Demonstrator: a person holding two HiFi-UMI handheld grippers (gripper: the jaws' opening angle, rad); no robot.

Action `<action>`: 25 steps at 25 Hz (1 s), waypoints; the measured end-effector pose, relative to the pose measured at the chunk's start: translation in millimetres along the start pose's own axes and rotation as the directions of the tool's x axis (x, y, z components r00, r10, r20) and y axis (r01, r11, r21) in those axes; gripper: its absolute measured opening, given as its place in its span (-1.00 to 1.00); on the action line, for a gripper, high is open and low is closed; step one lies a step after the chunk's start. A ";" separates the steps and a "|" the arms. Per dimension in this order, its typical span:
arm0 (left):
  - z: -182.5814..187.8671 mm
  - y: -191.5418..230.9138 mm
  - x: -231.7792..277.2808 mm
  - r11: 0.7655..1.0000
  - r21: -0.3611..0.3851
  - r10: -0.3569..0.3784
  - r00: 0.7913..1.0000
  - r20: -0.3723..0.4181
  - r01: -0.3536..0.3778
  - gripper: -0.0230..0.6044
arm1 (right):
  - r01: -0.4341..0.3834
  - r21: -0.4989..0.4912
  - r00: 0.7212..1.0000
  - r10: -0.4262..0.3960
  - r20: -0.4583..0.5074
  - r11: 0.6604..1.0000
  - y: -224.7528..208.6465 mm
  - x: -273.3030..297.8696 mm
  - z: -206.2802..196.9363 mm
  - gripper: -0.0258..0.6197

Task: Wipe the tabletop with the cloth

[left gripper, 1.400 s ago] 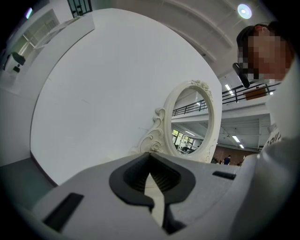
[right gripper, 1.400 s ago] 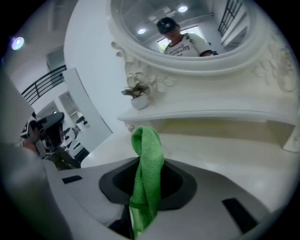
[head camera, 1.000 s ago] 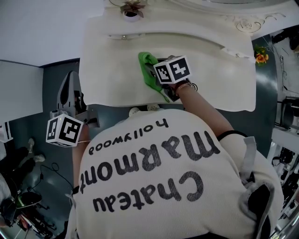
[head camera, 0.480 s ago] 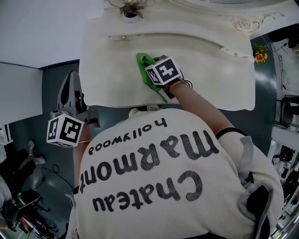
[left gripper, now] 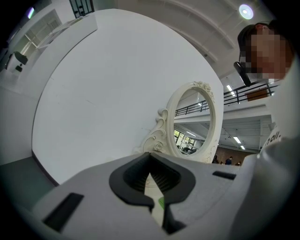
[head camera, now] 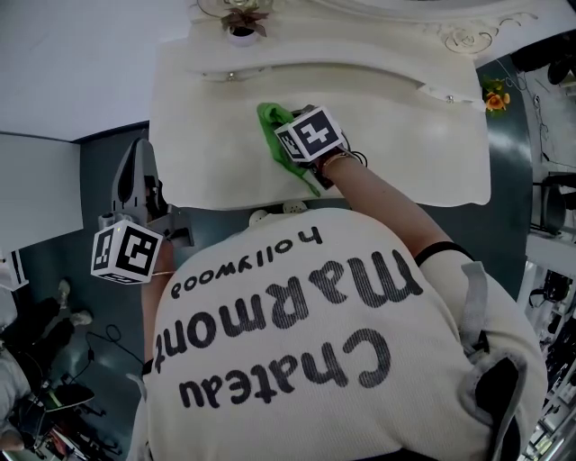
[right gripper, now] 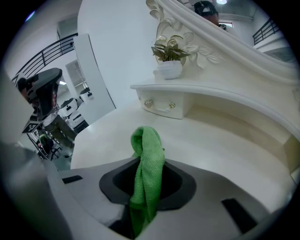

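A green cloth [head camera: 273, 135] lies bunched on the cream tabletop [head camera: 207, 153], left of its middle. My right gripper [head camera: 288, 146] is over it, mostly hidden under its marker cube. In the right gripper view the cloth [right gripper: 148, 164] stands folded between the jaws, with my right gripper [right gripper: 140, 213] shut on it. My left gripper [head camera: 139, 149] hangs off the table's left edge above the dark floor and points away from me. Its jaws [left gripper: 157, 208] are closed on nothing, with the mirror frame [left gripper: 194, 122] beyond them.
A small potted plant [head camera: 241, 22] stands on the raised back shelf [right gripper: 211, 91], which has a drawer with knobs [right gripper: 159, 105]. Orange flowers [head camera: 493, 97] sit past the table's right end. Equipment [right gripper: 47, 112] stands on the floor at left. The person's white shirt [head camera: 297, 342] hides the near floor.
The right gripper and the green cloth have slid a little to the left across the tabletop. The left gripper has stayed in place.
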State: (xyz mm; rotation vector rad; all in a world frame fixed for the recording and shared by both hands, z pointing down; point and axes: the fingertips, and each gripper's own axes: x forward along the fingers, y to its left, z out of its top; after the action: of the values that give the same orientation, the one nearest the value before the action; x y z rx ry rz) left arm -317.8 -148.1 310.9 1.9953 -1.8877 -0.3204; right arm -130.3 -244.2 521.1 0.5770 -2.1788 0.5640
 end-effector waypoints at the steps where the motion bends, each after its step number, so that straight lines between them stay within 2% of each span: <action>1: 0.0 -0.9 1.0 1.000 0.003 -0.003 1.000 -0.001 0.003 -0.90 | 0.002 0.002 1.000 -0.002 0.000 1.000 -0.3 -0.1 -0.2 -0.62; 25: -7.1 -20.7 16.8 0.997 0.006 -0.075 0.997 -0.031 0.075 -0.90 | 0.099 0.104 0.994 -0.102 0.024 0.990 -41.5 -28.0 -22.9 -0.62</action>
State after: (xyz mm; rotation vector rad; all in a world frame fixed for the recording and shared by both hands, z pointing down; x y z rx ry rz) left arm -294.8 -163.4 310.2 2.0672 -1.8008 -0.3014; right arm -77.1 -258.4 520.9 0.7505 -2.1432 0.6198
